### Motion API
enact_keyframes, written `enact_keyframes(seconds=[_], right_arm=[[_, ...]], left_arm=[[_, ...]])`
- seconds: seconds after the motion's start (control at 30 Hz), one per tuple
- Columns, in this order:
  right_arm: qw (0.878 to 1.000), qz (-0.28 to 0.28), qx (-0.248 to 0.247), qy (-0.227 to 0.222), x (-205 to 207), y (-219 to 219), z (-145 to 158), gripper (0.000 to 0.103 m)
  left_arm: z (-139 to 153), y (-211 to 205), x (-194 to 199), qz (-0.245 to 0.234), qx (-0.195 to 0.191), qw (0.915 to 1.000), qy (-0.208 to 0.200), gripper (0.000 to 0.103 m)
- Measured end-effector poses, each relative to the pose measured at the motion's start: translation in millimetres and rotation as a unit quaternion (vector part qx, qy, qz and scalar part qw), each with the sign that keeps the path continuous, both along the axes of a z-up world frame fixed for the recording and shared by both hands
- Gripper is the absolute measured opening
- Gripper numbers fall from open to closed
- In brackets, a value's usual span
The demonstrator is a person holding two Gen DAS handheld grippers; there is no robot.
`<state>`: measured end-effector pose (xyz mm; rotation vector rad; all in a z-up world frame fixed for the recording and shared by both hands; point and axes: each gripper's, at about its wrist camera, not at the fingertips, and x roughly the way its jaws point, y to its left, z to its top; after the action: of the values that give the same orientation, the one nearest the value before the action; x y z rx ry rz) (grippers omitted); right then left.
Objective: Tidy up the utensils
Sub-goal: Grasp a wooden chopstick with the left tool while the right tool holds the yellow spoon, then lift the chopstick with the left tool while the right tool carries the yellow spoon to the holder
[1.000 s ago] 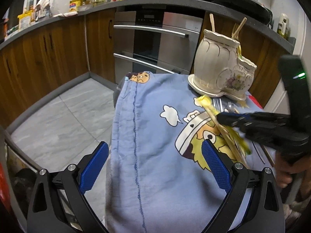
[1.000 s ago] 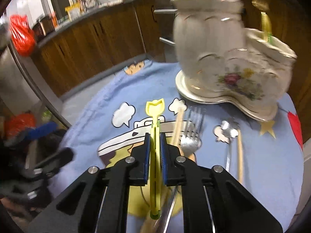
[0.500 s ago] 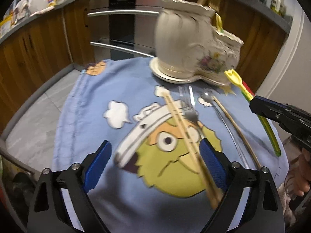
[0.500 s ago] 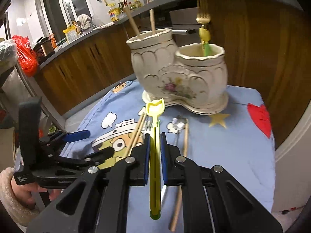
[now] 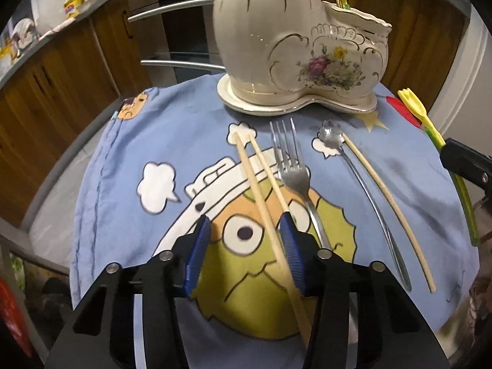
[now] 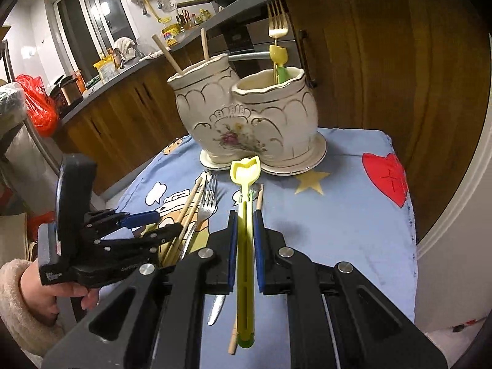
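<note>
A cream two-pot ceramic holder (image 5: 295, 46) (image 6: 246, 117) stands at the far side of the blue cartoon cloth (image 5: 184, 141). On the cloth lie a pair of wooden chopsticks (image 5: 258, 178), a metal fork (image 5: 292, 166), a flower-headed metal spoon (image 5: 353, 160) and a single chopstick (image 5: 390, 203). My left gripper (image 5: 246, 236) is half closed, its blue pads either side of the chopstick pair, low over the cloth. My right gripper (image 6: 245, 224) is shut on a yellow-green plastic utensil (image 6: 245, 184), held above the cloth in front of the holder; it also shows in the left wrist view (image 5: 430, 129).
The holder's pots hold two chopsticks (image 6: 184, 52), a gold fork (image 6: 276, 24) and a yellow-green utensil (image 6: 278, 61). Wooden kitchen cabinets (image 6: 369, 61) and an oven (image 5: 181, 30) stand behind. The cloth's right edge (image 6: 409, 215) drops off beside a white door frame.
My left gripper has swung over the cloth, come down over the chopstick pair and narrowed its jaws. My right gripper has drawn back and up with the yellow-green utensil.
</note>
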<state>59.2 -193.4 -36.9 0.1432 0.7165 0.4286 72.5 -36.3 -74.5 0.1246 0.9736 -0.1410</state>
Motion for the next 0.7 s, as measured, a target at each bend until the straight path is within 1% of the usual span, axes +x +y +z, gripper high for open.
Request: enact_keyframes(seconds=[0.03,0.07,0.1,0.13,0.17,0.23,0.37,0.47,0.53,0.6,0.63,0.7], right_arm=[[1.000,0.000,0.001,0.000,0,-1,-1,0.010],[1.000,-0.001,0.002,0.000,-1,-2,-1,0.010],[1.000,-0.001,0.003,0.001,-1,-3,-1,0.010],[1.000,0.000,0.003,0.000,-2,-4,-2,0.010],[1.000,0.000,0.003,0.000,-2,-5,-2,0.010],[1.000,0.000,0.002,-0.003,-2,-6,-3,0.010],[1.000,-0.002,0.004,-0.006,-2,-9,-2,0.010],[1.000,0.000,0.006,-0.017,-2,-8,0,0.010],[1.000,0.002,0.008,-0.024,-1,-8,2,0.010],[0.999,0.001,0.016,-0.040,0,-9,9,0.010],[0.998,-0.001,0.022,-0.053,1,-10,16,0.010],[0.997,-0.002,0.032,-0.074,2,-12,26,0.010]], left_arm=[[0,-2,3,-0.004,0.001,1.0000,0.002,0.039],[1,-3,5,-0.008,0.002,1.0000,0.003,0.030],[1,-4,6,-0.011,0.004,0.9999,0.005,0.024],[1,-3,7,-0.012,0.007,0.9999,0.005,0.012],[1,-1,7,-0.012,0.008,0.9999,0.004,0.009],[2,10,8,-0.012,-0.010,0.9999,0.007,0.007],[3,30,5,-0.004,-0.034,0.9994,0.009,0.006],[11,43,-4,-0.010,-0.058,0.9982,-0.010,0.006],[24,48,-14,-0.027,-0.078,0.9955,-0.046,0.006],[36,53,-23,-0.037,-0.089,0.9925,-0.076,0.006],[46,56,-27,-0.043,-0.099,0.9893,-0.099,0.006],[61,63,-30,-0.045,-0.115,0.9839,-0.130,0.006]])
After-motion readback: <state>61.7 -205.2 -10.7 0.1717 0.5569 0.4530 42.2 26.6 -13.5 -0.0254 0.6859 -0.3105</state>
